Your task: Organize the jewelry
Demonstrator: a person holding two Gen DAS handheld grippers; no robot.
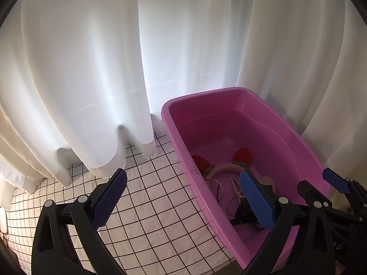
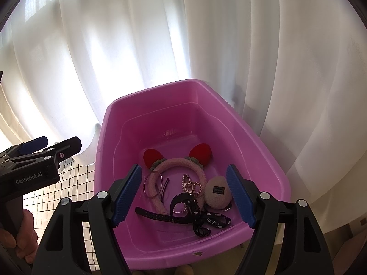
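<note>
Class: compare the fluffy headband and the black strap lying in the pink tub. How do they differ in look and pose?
The headband is pink, thick and fuzzy, with two red ears; the black strap is thin, flat and dotted with holes. The headband curves in an arch, while the strap lies nearly straight, crossing over the headband's end. Both rest on the floor of the pink tub.

1. From my left wrist camera, the blue pad [image 1: 257, 202] of my left gripper [image 1: 183, 202] covers much of the jewelry in the pink tub [image 1: 181, 137]; only part of the headband [image 1: 226, 168] shows.
2. The tub's near right corner is hidden behind my right gripper [image 1: 330, 183].
3. In the right wrist view, the label on the round puff [image 2: 218, 193] is too small to read.
4. The hand [image 2: 23, 236] is cut off at the left edge.
</note>
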